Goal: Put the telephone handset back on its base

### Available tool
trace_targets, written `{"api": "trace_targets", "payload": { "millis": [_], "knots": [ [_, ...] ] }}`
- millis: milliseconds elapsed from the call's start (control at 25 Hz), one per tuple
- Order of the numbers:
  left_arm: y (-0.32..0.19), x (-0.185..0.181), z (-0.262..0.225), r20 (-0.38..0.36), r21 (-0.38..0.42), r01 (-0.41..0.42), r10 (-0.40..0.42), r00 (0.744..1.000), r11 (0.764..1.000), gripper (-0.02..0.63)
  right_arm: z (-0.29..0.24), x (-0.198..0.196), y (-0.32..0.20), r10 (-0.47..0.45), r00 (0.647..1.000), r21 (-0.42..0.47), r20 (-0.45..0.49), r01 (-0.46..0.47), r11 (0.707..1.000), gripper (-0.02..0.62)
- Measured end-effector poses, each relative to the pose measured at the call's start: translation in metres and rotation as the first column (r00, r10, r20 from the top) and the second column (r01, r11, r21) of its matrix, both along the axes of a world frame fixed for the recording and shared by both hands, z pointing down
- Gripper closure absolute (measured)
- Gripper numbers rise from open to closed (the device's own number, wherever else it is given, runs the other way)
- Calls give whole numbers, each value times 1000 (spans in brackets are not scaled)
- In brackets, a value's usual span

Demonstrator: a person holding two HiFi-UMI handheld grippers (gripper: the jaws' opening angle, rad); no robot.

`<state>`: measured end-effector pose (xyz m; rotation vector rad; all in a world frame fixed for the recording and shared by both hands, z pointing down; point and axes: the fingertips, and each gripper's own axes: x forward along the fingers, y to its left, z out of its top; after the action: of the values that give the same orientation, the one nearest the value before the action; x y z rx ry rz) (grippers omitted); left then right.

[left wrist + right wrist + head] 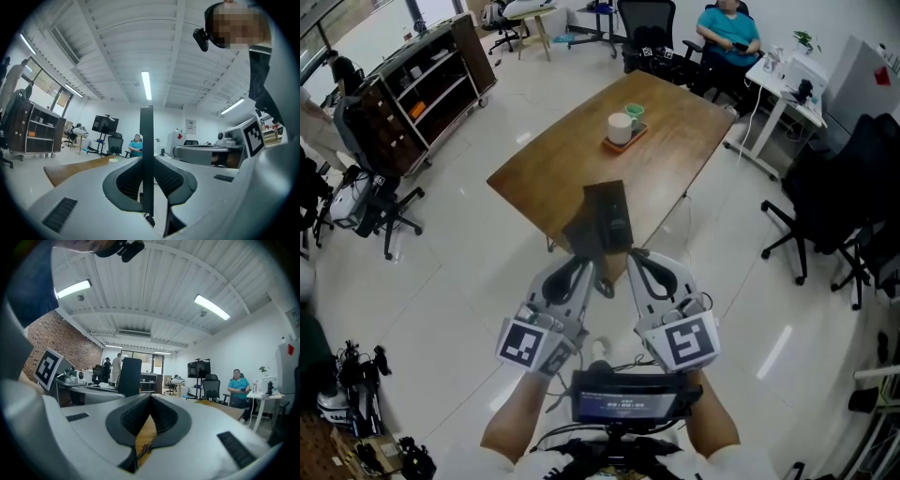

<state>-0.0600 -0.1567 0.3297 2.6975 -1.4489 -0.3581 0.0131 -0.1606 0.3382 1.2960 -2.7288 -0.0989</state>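
A dark flat telephone (605, 217) hangs in the air over the near corner of the wooden table (694, 131). My left gripper (586, 262) is shut on its lower edge. In the left gripper view the telephone (146, 140) stands edge-on as a thin dark slab, clamped between the pads of the left gripper (147, 161). A coiled cord (149, 219) dangles below. I cannot tell whether the handset lies on it. My right gripper (637, 261) is beside it, shut and empty. In the right gripper view the right gripper (151, 399) has its tips together, with the telephone (129, 376) off to its left.
On the table's far end a tray (623, 142) carries a white cup (620, 128) and a green cup (635, 112). Office chairs (834, 206) stand to the right and a shelf unit (422, 84) to the left. A seated person (727, 37) and a white desk (787, 84) are behind.
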Motion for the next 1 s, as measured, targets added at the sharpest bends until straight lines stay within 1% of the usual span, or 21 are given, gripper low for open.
{"api": "trace_targets", "payload": {
  "millis": [80, 200, 360, 520, 640, 800, 1000],
  "knots": [
    [-14, -4, 0, 0, 7, -2, 2, 1000, 1000, 545, -1, -5, -13, 1, 1000, -4, -1, -1, 1000, 595],
    [-31, -8, 4, 3, -5, -22, 22, 1000, 1000, 545, -1, -15, -32, 4, 1000, -9, 0, -4, 1000, 595],
    [-53, -15, 19, 17, -81, -53, 55, 998, 995, 545, 3, -27, -54, 12, 1000, -21, -5, -12, 1000, 595],
    [-72, -17, 23, 4, -67, -85, 86, 996, 994, 545, 5, -31, -73, 33, 999, -26, -11, -33, 999, 595],
    [-81, -13, 31, 6, -102, -113, 114, 993, 988, 545, 9, -34, -82, 40, 999, -31, -17, -40, 999, 595],
    [-93, -16, 36, 0, -84, -116, 116, 993, 990, 545, 13, -37, -91, 41, 999, -45, -23, -42, 998, 595],
    [-99, -20, 34, -4, -90, -112, 112, 994, 990, 545, 14, -42, -98, 38, 999, -55, -18, -38, 998, 595]
  ]
}}
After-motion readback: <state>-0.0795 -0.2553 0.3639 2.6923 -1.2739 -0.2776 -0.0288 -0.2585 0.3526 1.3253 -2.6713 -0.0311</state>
